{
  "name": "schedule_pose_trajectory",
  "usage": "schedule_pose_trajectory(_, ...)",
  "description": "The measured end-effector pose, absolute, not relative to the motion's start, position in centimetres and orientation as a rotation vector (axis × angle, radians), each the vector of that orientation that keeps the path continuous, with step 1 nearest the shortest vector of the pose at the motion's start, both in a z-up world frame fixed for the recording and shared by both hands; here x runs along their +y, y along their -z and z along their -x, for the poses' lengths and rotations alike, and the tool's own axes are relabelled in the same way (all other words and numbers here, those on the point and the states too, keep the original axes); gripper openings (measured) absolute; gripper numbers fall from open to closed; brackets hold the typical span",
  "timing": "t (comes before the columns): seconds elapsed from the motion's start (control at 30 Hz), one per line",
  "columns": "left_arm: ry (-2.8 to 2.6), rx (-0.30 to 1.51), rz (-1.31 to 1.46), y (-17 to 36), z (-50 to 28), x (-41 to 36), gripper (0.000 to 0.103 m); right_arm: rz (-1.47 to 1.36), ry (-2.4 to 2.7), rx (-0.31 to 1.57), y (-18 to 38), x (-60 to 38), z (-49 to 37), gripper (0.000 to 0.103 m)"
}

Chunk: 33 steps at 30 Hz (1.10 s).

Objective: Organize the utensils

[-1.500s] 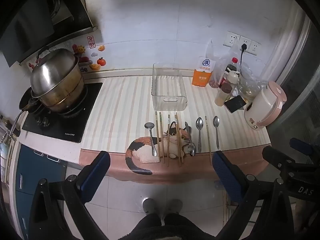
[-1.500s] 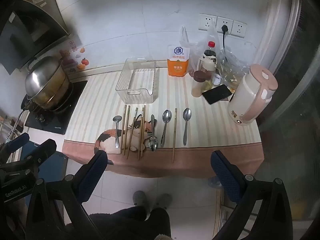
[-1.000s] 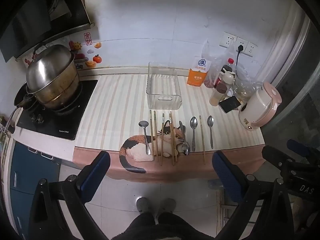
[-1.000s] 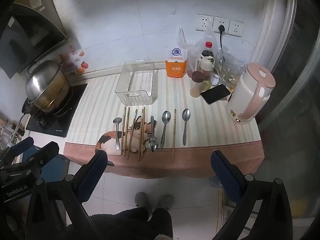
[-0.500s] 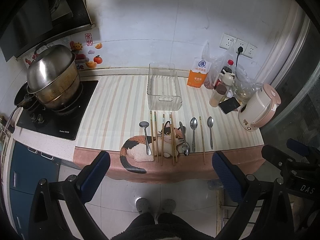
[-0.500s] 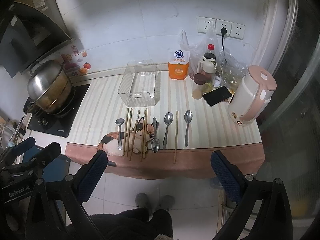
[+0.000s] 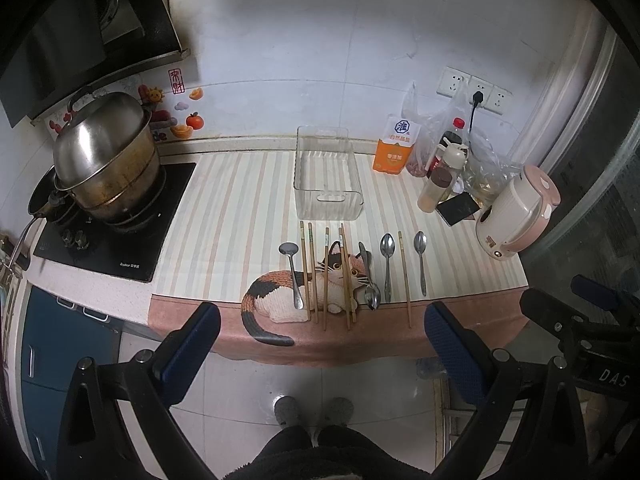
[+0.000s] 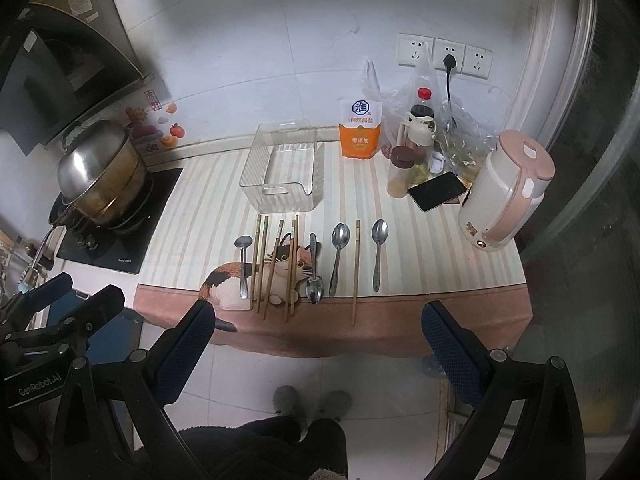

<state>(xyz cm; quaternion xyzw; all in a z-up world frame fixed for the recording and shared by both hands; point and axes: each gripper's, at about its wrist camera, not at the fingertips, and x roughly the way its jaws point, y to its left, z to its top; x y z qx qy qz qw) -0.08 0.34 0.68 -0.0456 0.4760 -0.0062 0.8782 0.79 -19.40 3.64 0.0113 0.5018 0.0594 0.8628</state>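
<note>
Several metal spoons [image 7: 387,264] [image 8: 339,256] and several wooden chopsticks [image 7: 404,276] [image 8: 355,268] lie in a row near the front edge of the striped counter mat [image 7: 240,216] [image 8: 420,248]. An empty clear plastic bin [image 7: 327,184] [image 8: 280,172] stands just behind them. My left gripper [image 7: 320,344] is open and empty, held well back from the counter above the floor. My right gripper [image 8: 316,340] is likewise open and empty, off the counter edge. Each gripper shows at the edge of the other's view.
A steel pot [image 7: 104,160] sits on a black cooktop [image 7: 120,240] at the left. At the back right stand an orange salt bag [image 7: 396,148], bottles [image 7: 440,184], a phone [image 7: 458,208] and a pink-and-white kettle [image 7: 516,216]. Tiled floor and the person's feet [image 7: 312,408] are below.
Both views shifted only slightly; the counter sits a little farther and more centred. No utensil has moved and both grippers stay open.
</note>
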Motion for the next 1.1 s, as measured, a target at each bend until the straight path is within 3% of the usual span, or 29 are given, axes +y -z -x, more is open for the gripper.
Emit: schedule_pose_trajectory(1.1, 0.012, 0.987, 0.095, -0.73, 0.24, 0.21, 0.103, -0.026, -0.13, 1.042, -3.88, -19.52, -0.44, 0.103)
